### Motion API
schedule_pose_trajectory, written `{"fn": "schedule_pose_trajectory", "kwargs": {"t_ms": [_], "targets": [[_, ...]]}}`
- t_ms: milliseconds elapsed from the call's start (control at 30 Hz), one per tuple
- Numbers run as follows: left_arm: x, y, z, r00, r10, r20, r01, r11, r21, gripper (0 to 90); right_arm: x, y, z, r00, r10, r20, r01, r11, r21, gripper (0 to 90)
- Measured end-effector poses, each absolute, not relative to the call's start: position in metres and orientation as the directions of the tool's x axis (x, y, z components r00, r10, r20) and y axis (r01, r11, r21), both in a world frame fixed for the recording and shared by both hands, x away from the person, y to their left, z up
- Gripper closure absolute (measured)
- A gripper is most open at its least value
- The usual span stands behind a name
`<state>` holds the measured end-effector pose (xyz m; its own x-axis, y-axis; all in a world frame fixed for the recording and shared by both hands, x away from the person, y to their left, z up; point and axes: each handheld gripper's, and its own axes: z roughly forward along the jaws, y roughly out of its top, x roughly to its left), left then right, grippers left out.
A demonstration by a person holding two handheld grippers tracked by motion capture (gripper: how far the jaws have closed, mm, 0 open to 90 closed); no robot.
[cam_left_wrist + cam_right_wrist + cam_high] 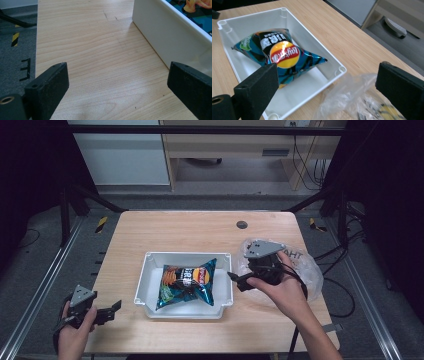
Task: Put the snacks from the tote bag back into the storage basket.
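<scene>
A blue crisp bag (187,281) (283,56) lies in the white tray (150,265) (312,32) at the table's middle. A clear plastic bag (307,265) (352,100) with something yellow and black inside sits right of the tray. My right gripper (237,279) (325,92) hovers open over that bag's left edge, next to the tray's right rim, with nothing between its fingers. My left gripper (114,309) (117,87) stands open and empty at the table's front left corner, pointing towards the tray's left wall (160,35).
The wooden table (200,227) has a round cable hole (242,224) at the back. Metal rails and black frame posts run along both sides. Cables lie on the floor at the right.
</scene>
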<state>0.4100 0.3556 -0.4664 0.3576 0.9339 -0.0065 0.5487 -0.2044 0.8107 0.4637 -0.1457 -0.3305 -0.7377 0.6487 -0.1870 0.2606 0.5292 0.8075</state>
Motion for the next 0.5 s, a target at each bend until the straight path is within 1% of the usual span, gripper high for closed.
{"fn": "schedule_pose_trajectory", "kwargs": {"t_ms": [167,500], "targets": [[0.41,0.356,-0.466,0.356,0.935,-0.008,0.55,-0.203,0.81,3.5,0.46,-0.159,-0.334,-0.71,0.678,-0.189,0.268,0.51,0.818,5.1],[0.41,0.356,-0.467,0.355,0.935,-0.007,0.55,-0.203,0.81,3.5,0.454,-0.181,-0.352,-0.666,0.726,-0.173,0.31,0.48,0.82,4.9]]}}
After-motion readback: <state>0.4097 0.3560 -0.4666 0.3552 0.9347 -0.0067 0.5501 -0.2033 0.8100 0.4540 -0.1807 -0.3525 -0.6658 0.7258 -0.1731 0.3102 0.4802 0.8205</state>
